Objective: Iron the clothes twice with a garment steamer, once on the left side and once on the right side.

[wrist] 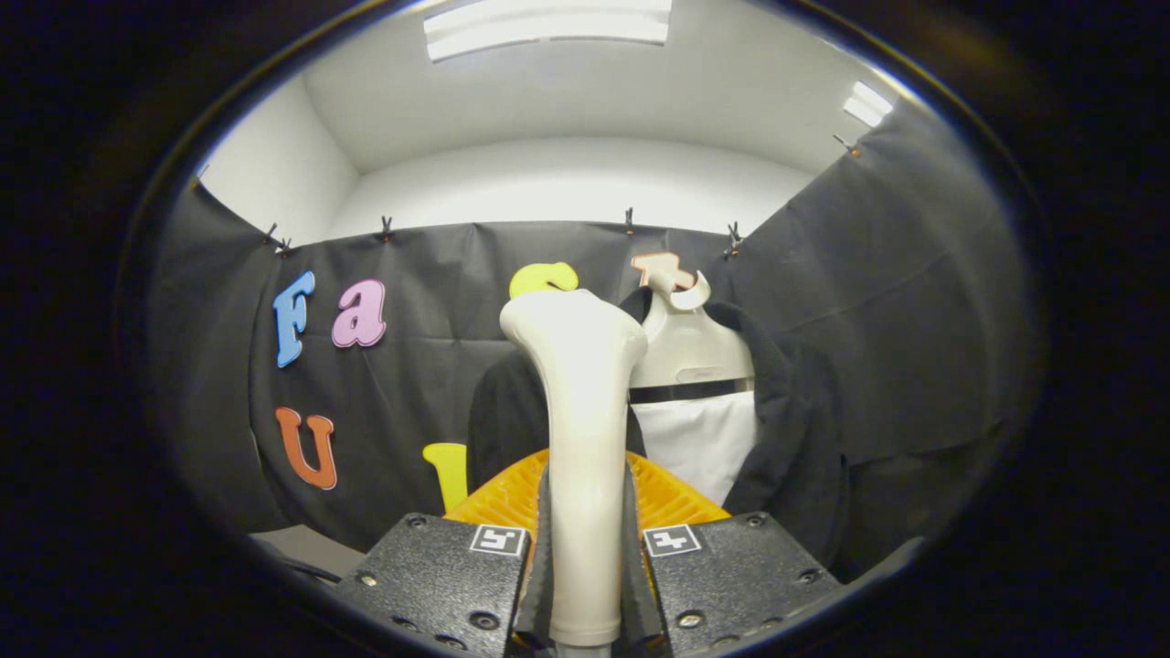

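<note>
The gripper [585, 585] is pinching the garment steamer [583, 439] by its handle, both fingers pressing on it from either side, the head rising upright between them. Just behind the steamer an orange ribbed thing [672, 498] is showing; what it is, I cannot tell. Beyond the steamer the dark jacket [795, 429] is hanging on a pale hanger form [690, 352]. Judging from this, the grip should be kept firm while the head is being carried to one jacket side and drawn along it evenly.
</note>
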{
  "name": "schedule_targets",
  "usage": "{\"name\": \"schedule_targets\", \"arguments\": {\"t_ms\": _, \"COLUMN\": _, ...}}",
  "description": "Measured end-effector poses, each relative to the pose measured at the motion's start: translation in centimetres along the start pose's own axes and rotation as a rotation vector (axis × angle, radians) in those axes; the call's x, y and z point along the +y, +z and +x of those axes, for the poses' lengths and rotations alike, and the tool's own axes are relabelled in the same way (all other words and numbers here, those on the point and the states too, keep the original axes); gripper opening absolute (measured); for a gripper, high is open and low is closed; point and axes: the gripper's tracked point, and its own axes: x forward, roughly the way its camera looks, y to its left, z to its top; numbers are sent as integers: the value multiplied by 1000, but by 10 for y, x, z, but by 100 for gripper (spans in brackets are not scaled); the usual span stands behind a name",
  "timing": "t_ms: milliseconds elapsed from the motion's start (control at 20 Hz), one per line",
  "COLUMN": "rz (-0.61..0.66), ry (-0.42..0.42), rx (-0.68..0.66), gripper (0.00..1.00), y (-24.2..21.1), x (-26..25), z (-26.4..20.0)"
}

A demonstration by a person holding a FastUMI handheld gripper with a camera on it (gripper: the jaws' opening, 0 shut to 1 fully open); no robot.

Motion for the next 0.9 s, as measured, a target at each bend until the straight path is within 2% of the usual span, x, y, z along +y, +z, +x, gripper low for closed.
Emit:
{"name": "schedule_targets", "arguments": {"t_ms": 200, "rz": -33, "ry": -36, "rx": 39, "gripper": 34, "y": -26, "x": -7, "z": 7}}
{"name": "schedule_targets", "arguments": {"t_ms": 900, "rz": -64, "ry": -125, "rx": 211, "gripper": 34, "y": -115, "x": -29, "z": -39}}
